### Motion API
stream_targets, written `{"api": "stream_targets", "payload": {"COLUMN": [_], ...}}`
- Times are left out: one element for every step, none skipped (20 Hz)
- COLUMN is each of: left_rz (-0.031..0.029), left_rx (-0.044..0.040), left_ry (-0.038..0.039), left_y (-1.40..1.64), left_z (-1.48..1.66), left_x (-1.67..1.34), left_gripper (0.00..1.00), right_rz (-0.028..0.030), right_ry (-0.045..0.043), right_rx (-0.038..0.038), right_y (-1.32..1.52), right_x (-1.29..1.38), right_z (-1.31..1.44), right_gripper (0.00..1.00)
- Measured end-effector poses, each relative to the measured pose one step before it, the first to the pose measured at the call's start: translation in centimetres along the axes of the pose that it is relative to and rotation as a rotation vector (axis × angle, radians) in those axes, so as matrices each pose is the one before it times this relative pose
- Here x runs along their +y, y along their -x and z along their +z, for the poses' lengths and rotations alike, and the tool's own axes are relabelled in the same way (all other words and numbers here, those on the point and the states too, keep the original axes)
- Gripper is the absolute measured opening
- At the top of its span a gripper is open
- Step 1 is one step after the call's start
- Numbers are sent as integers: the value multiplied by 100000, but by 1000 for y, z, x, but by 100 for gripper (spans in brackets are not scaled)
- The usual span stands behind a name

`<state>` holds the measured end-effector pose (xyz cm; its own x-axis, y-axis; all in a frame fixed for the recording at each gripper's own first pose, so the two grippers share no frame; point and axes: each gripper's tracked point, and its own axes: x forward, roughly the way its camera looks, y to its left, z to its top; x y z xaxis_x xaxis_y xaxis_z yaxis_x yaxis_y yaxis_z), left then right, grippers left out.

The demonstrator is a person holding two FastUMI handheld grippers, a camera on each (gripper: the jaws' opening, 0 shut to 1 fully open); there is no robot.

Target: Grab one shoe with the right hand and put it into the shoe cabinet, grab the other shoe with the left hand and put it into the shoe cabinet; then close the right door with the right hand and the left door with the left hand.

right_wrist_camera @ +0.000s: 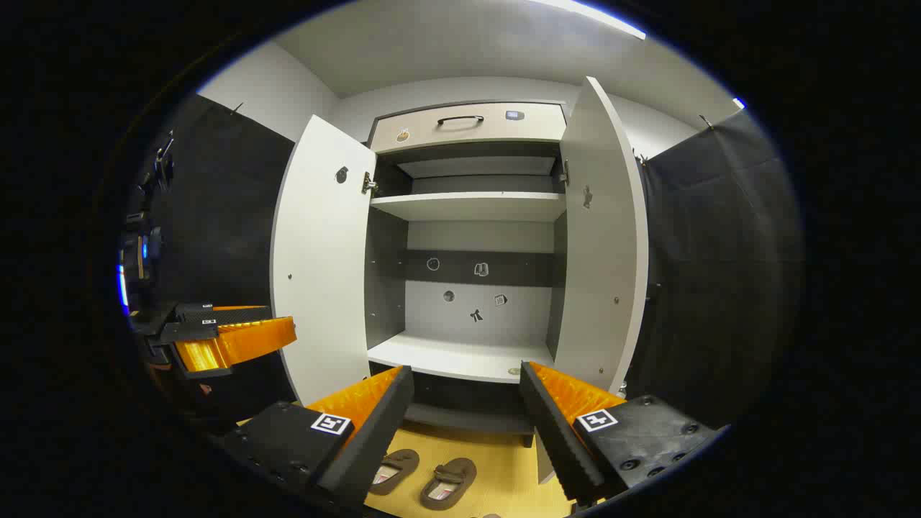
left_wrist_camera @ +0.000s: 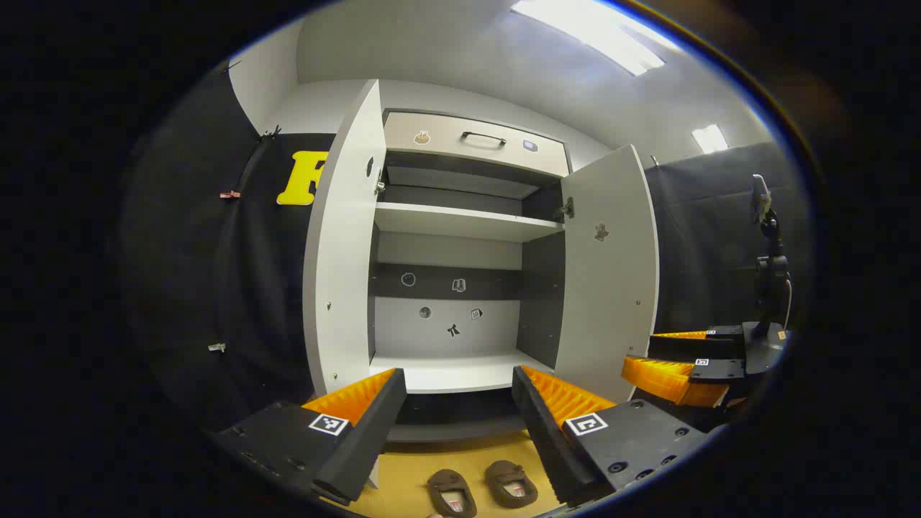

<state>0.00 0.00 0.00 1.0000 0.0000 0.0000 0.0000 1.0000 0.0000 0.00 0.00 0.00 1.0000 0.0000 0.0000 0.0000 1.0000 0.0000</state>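
Two brown shoes lie side by side on the floor in front of the shoe cabinet, one shoe [left_wrist_camera: 452, 493] [right_wrist_camera: 394, 469] to the left of the other shoe [left_wrist_camera: 512, 483] [right_wrist_camera: 450, 480]. The cabinet's left door [left_wrist_camera: 342, 252] [right_wrist_camera: 320, 266] and right door [left_wrist_camera: 611, 266] [right_wrist_camera: 601, 237] stand wide open, and its lower shelf [left_wrist_camera: 453, 370] [right_wrist_camera: 460, 356] is bare. My left gripper [left_wrist_camera: 457, 432] hangs open above the shoes, holding nothing. My right gripper [right_wrist_camera: 468, 432] is open too, also above the shoes. Each gripper appears at the side of the other's view: right gripper [left_wrist_camera: 676, 367], left gripper [right_wrist_camera: 230, 338].
An upper shelf [left_wrist_camera: 460, 219] and a drawer with a dark handle [left_wrist_camera: 482, 137] sit above the lower shelf. A dark stand with a device [left_wrist_camera: 766, 266] rises at the right. The floor [left_wrist_camera: 410, 475] is light wood. Black cloth walls flank the cabinet.
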Motion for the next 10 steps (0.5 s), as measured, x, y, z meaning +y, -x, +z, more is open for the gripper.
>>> {"api": "stream_targets", "payload": {"left_rz": [-204,-89,-400,-512,-945,-1175,-853,-173,142,224], "left_rx": [177,-2,191,-25,-329,-425,-65,84,140,235], "left_ry": [23,-237,-266,-94,280,519,394,-96,-545,-588], "left_y": [-72,-53,-153,-70,-110,26,-50,-7,-57,12], "left_z": [23,-50,71,-69,147,33,42,-118,16,-111], "left_x": [15,-24,-61,-81,-166,-258,-124,77,139,101], "left_gripper": [94,94,94,94,94,94,94,94,94,94], "right_rz": [-195,-270,-473,-456,-661,-456,-405,-302,-208,-202], "right_ry": [-424,-422,-354,-301,-353,-399,-363,-233,-59,48], "right_rx": [141,-23,-8,-254,-203,-126,-64,108,-3,21], "right_y": [13,-2,-9,10,-130,-56,-13,-57,14,21], "right_x": [24,-43,-78,-47,-115,-129,-105,-185,-21,-31], "right_z": [14,32,9,79,69,52,9,-7,6,-18], "right_gripper": [98,98,98,98,98,98,98,98,98,98]}}
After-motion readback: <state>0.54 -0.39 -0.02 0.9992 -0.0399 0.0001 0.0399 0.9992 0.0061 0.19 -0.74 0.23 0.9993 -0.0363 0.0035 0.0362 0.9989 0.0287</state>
